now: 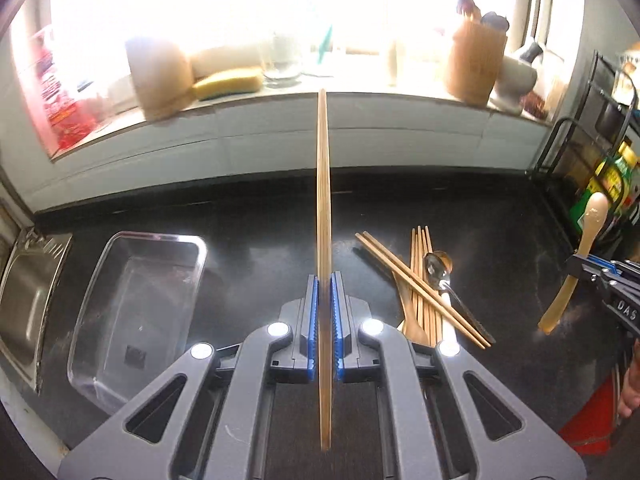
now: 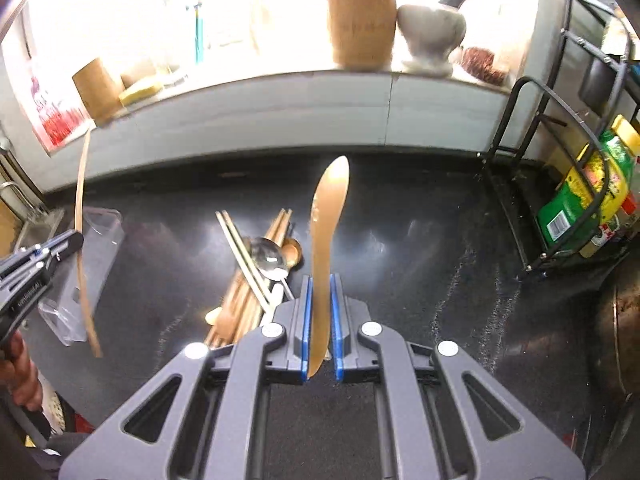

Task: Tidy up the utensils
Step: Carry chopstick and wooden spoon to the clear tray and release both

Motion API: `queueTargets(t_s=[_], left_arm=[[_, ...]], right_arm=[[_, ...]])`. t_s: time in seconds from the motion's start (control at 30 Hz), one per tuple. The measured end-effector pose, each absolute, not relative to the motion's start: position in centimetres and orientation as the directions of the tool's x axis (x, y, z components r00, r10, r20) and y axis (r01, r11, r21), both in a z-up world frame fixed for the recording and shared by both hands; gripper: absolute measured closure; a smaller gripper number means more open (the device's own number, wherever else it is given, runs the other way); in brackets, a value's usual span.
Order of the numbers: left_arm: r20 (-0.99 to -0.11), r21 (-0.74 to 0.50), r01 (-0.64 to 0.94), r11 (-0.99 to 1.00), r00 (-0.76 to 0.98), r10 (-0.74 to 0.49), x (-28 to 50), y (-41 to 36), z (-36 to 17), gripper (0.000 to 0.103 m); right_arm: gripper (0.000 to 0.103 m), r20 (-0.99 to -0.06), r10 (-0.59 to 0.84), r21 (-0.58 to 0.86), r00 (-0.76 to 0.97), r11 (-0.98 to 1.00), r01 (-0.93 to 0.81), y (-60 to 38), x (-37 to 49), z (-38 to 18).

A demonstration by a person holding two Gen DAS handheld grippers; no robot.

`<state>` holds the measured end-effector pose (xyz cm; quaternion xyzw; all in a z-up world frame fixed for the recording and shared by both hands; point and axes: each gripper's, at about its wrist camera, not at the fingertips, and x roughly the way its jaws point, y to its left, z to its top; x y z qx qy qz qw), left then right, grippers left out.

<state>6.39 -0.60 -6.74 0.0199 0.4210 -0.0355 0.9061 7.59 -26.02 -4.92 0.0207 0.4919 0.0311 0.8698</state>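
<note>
The left gripper (image 1: 324, 280) has its blue-padded fingers (image 1: 312, 320) pinching a long, thin bamboo chopstick (image 1: 323, 200), which stands up between them and reaches forward over the glossy black table (image 1: 260, 208). In the right wrist view the same chopstick (image 2: 82, 240) hangs tilted from the left gripper (image 2: 74, 240) at the left edge. The right gripper (image 2: 320, 284) has its fingers (image 2: 306, 320) closed on the handle of a pale tan spoon (image 2: 326, 232) with its bowl pointing away, held above the table (image 2: 420, 208). Lying on the table between the two grippers is a loose pile of bamboo chopsticks (image 1: 420, 280), with a shiny metal spoon (image 1: 438, 268) lying across them. To the left of the pile, near a steel sink (image 1: 28, 300), sits a clear rectangular plastic container (image 1: 100, 280), well apart from the pile. A cylindrical wooden utensil holder (image 2: 360, 20) stands on the windowsill beside a grey stone mortar with pestle (image 2: 432, 28).
</note>
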Motion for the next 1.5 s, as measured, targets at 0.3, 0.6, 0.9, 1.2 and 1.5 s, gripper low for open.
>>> queueTargets(t_s=[0.3,0.6,0.9,1.2,1.5], left_arm=[[-0.764,-0.012,0.038,0.999,0.644,-0.034,2.7,2.9,-5.5,0.097],[-0.751,-0.02,-0.001,1.0,0.66,-0.014,0.7,7.2,-4.3,0.097],[-0.784,-0.045,-0.152,0.987,0.618,0.06,1.0,17.6,-5.4,0.097],[-0.871,-0.073,-0.201,0.977,0.49,0.036,3.0,25.2,-10.6,0.097],[-0.92,-0.133,-0.214,0.968,0.39,-0.04,8.1,29.3,-15.7,0.097]], right_arm=[[0.094,-0.825,0.112,0.082,0.554,0.994,-0.079,-23.7,4.4,-1.4],[0.094,-0.825,0.212,0.125,0.524,0.972,-0.198,-16.7,3.8,0.0],[0.094,-0.814,0.461,0.283,0.353,0.845,-0.453,-2.6,6.9,-0.8],[0.094,-0.827,0.56,0.44,0.055,0.705,-0.556,11.7,11.4,-7.2],[0.094,-0.889,0.44,0.44,-0.129,0.74,-0.509,17.8,17.9,-16.4]])
